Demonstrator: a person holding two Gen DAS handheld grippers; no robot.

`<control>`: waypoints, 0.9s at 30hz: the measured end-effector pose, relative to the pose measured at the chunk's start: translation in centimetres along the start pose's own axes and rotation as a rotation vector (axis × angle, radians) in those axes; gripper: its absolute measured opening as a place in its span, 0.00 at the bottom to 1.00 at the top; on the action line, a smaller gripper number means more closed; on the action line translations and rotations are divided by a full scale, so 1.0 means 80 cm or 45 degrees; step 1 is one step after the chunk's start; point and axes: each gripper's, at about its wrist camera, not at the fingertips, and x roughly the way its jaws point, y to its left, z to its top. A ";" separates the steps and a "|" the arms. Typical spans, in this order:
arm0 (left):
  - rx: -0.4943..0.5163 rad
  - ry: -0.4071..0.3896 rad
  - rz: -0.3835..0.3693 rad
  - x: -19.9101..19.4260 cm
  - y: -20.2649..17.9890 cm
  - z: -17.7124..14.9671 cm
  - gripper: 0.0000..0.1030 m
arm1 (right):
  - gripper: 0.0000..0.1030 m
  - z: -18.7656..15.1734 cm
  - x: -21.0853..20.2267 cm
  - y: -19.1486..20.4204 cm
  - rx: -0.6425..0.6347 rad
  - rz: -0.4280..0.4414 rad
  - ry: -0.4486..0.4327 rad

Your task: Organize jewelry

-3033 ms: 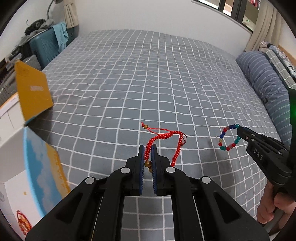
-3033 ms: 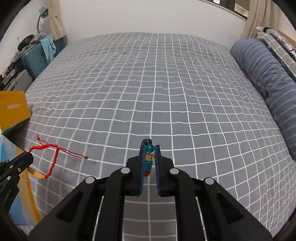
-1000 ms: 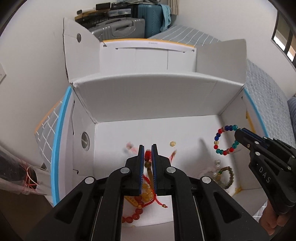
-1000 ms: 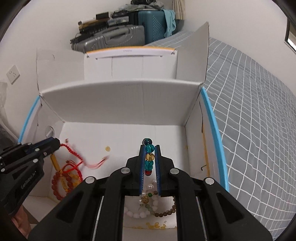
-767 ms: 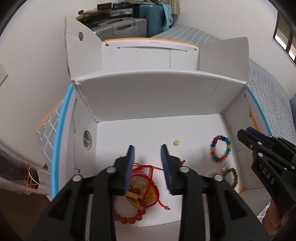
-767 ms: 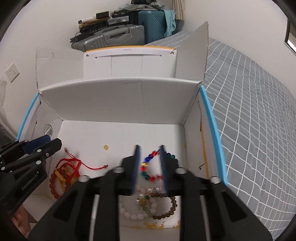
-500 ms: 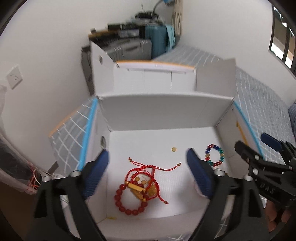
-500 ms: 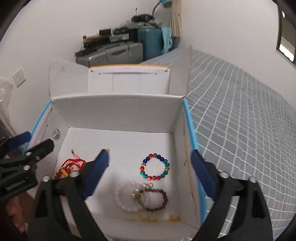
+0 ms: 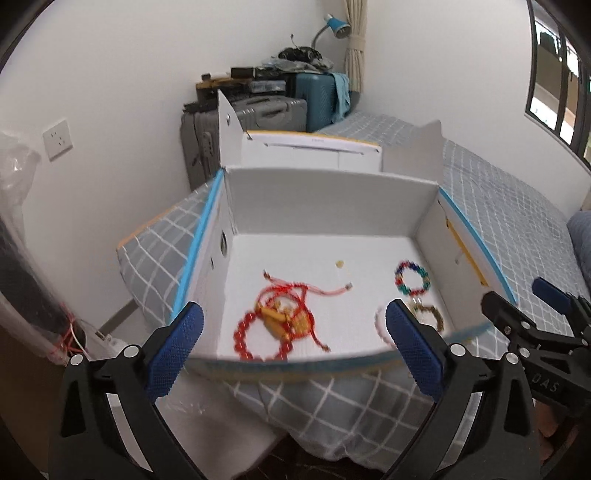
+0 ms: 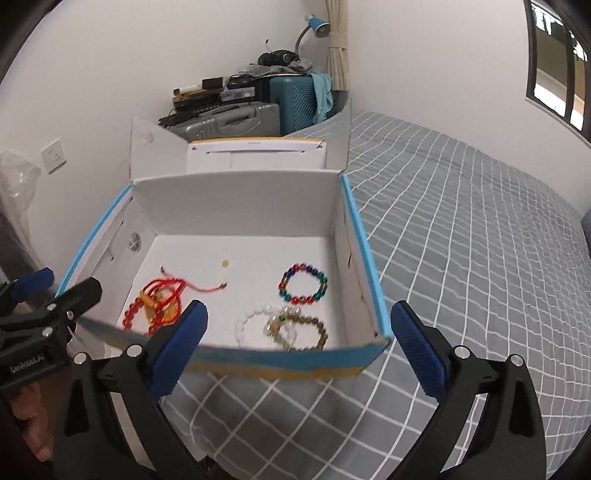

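Note:
A white cardboard box [image 9: 332,199] with a blue rim sits open on the bed corner. On its floor lie the red cord bracelet [image 9: 291,291] over a red bead bracelet [image 9: 258,347], and the multicolour bead bracelet [image 9: 411,277] on the right. In the right wrist view the same box [image 10: 236,203] also holds white [image 10: 251,325] and brown [image 10: 310,332] bead bracelets. My left gripper [image 9: 293,314] and right gripper [image 10: 299,311] hover before the box's near rim, jaws still opening, nothing between them. Each gripper also shows at the other view's edge [image 9: 515,293] [image 10: 68,282].
The grey checked bed cover [image 10: 480,240] stretches to the right of the box. Suitcases [image 9: 258,110] with clutter and a blue lamp [image 9: 338,20] stand behind it against the wall. A wall socket [image 9: 57,138] and a plastic bag [image 9: 14,166] are at the left.
Both grippers opened wide and let go of their bracelets, which now lie on the box floor. Both hands pulled back and slightly up from the box.

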 end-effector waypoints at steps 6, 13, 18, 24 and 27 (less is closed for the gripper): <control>0.008 0.033 -0.035 -0.006 0.004 -0.018 0.94 | 0.93 -0.017 -0.005 0.009 -0.003 -0.002 -0.003; 0.010 0.027 -0.033 -0.008 0.006 -0.024 0.94 | 0.93 -0.023 -0.001 0.020 -0.007 0.014 0.017; 0.006 0.031 -0.032 -0.007 0.008 -0.026 0.94 | 0.93 -0.024 0.000 0.021 -0.007 0.015 0.025; 0.013 0.033 -0.035 -0.007 0.008 -0.026 0.94 | 0.93 -0.023 0.000 0.021 0.001 0.014 0.029; 0.012 0.042 -0.048 -0.006 0.008 -0.027 0.94 | 0.93 -0.022 0.001 0.020 0.003 0.013 0.032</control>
